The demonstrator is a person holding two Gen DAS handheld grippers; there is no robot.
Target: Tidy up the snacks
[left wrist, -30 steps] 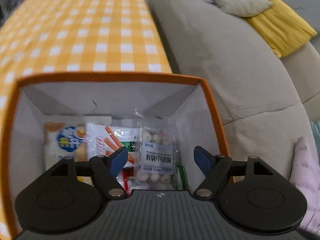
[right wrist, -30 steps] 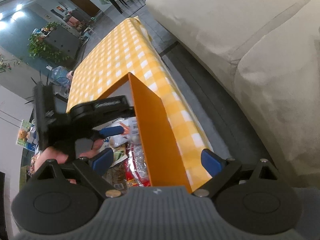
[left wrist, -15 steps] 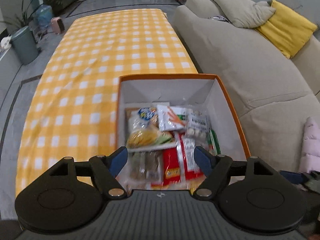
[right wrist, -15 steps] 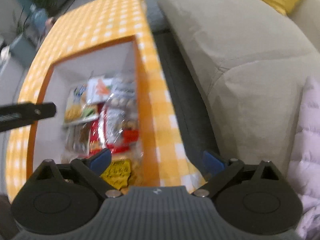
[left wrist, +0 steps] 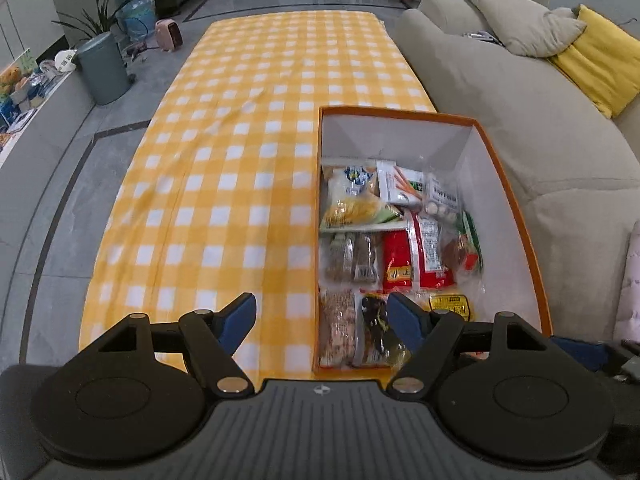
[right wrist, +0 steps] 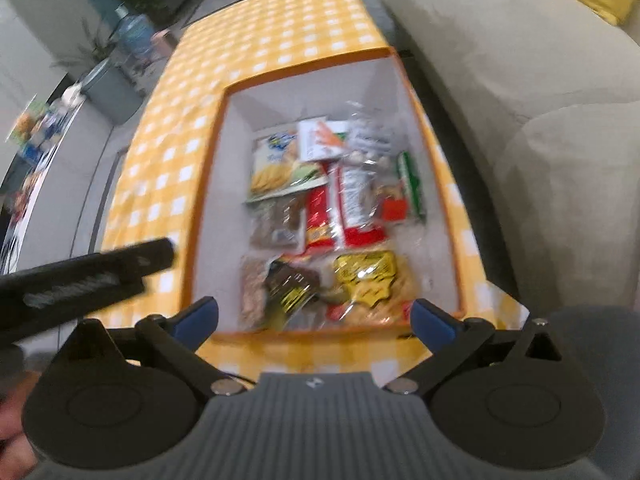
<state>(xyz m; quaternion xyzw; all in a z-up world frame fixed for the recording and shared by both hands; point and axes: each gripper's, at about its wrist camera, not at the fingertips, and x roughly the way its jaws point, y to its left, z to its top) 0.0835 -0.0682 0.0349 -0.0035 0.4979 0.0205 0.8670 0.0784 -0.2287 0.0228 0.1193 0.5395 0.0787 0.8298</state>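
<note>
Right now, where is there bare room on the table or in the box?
The checked tablecloth left of and beyond the orange box is bare. Inside, the snack packets crowd the floor; only a thin strip along its sofa-side wall is free.

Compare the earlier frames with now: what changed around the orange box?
Both grippers pulled back and up from the orange box; the left gripper left its interior, empty. The right gripper is opening wider, nothing between its jaws. The snack packets stayed in the box on the checked tablecloth.
</note>
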